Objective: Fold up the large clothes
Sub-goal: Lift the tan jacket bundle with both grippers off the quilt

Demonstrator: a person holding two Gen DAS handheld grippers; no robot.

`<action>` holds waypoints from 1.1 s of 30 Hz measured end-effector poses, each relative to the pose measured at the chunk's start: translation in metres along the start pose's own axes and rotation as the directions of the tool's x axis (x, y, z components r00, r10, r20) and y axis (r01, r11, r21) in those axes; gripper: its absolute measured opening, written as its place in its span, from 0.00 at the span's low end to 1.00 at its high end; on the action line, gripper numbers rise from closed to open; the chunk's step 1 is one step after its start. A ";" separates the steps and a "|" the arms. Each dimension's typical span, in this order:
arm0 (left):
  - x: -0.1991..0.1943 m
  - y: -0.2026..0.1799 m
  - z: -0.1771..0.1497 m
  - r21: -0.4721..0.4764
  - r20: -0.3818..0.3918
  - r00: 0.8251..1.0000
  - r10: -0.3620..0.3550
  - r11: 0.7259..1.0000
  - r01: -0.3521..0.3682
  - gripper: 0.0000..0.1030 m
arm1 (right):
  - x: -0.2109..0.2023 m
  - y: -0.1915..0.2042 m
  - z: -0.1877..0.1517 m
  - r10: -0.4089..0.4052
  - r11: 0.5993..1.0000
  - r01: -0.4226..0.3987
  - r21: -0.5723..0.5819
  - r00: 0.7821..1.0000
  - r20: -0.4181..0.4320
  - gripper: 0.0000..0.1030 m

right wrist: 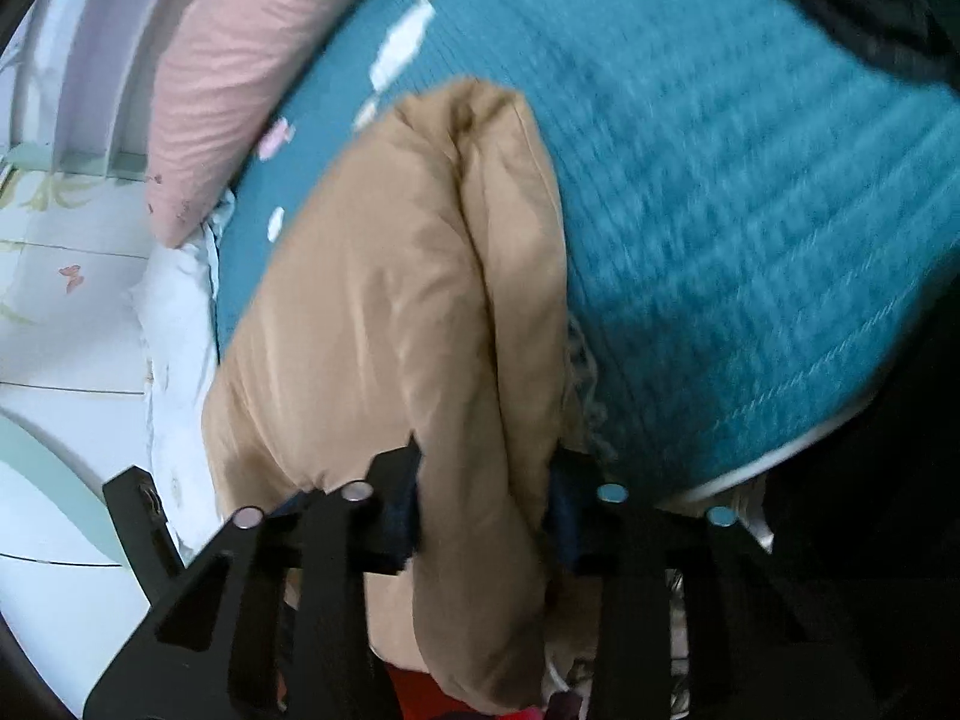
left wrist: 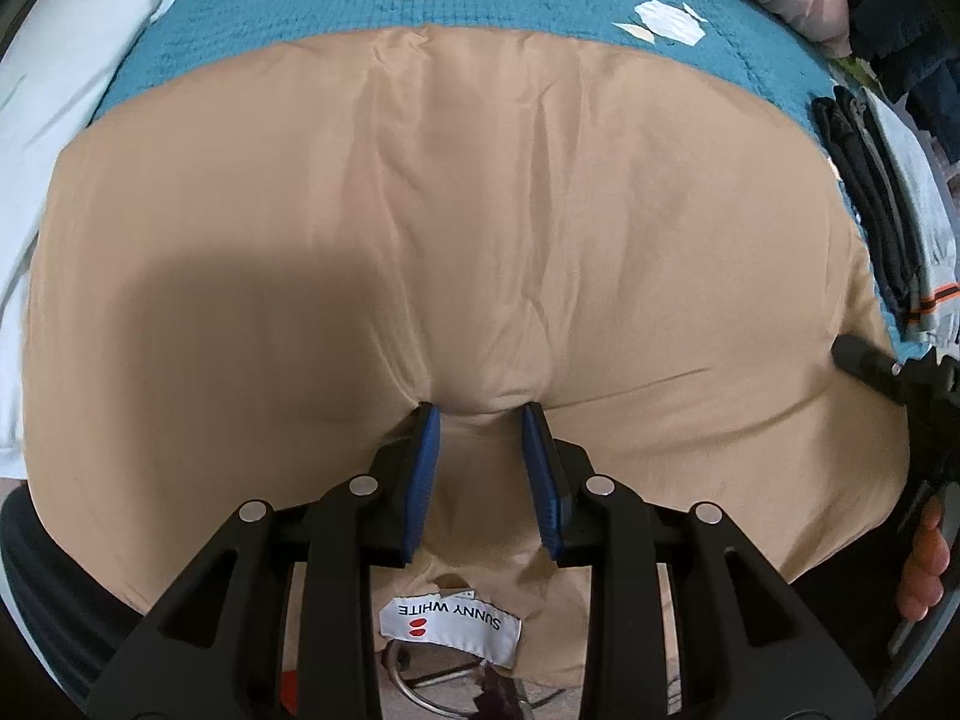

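Lying on one teal blanket, one tan garment, left gripper jaws clamped on it, right gripper apparently likewise

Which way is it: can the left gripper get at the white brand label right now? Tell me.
Probably not as things stand: the left gripper is shut on the tan garment, and the white brand label lies behind its fingertips.

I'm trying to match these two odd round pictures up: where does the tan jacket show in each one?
Left wrist view: the tan jacket fills the middle, spread flat on the teal blanket, its near edge between the left gripper fingers.
Right wrist view: a bunched fold of the tan jacket runs up the centre, clamped in the right gripper.
Shared landmark: the teal blanket with white patches.
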State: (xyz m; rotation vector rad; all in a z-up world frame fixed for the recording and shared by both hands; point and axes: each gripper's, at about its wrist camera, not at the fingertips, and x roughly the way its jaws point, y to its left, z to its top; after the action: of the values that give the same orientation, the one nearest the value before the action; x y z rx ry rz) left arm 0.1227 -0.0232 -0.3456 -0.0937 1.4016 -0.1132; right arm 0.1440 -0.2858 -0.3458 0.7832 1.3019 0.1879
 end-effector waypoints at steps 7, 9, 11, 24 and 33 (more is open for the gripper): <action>0.001 -0.005 -0.001 0.002 -0.005 1.000 -0.002 1.000 0.002 0.28 | -0.013 0.008 0.002 0.032 0.999 -0.030 -0.032 0.998 0.056 0.21; 0.004 -0.006 0.001 -0.003 -0.006 1.000 -0.011 1.000 0.011 0.28 | -0.004 -0.003 0.004 0.018 1.000 -0.018 0.011 0.999 0.043 0.21; 0.003 -0.007 0.001 -0.003 -0.006 1.000 -0.011 1.000 0.011 0.28 | -0.001 -0.009 0.005 0.036 0.998 -0.037 0.048 0.999 0.039 0.20; 0.007 -0.023 0.001 0.027 0.014 1.000 -0.022 0.999 0.022 0.29 | -0.032 0.002 0.018 0.042 0.999 -0.045 0.028 0.995 0.091 0.17; 0.004 -0.018 -0.004 0.009 0.049 0.998 -0.046 0.999 0.046 0.29 | -0.062 0.090 0.002 0.076 0.978 -0.054 -0.201 0.992 0.103 0.17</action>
State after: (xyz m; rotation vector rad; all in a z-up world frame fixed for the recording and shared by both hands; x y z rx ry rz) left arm 0.1189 -0.0421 -0.3480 -0.1215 1.3497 -0.1534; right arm 0.1544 -0.2541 -0.2421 0.6573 1.1348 0.3183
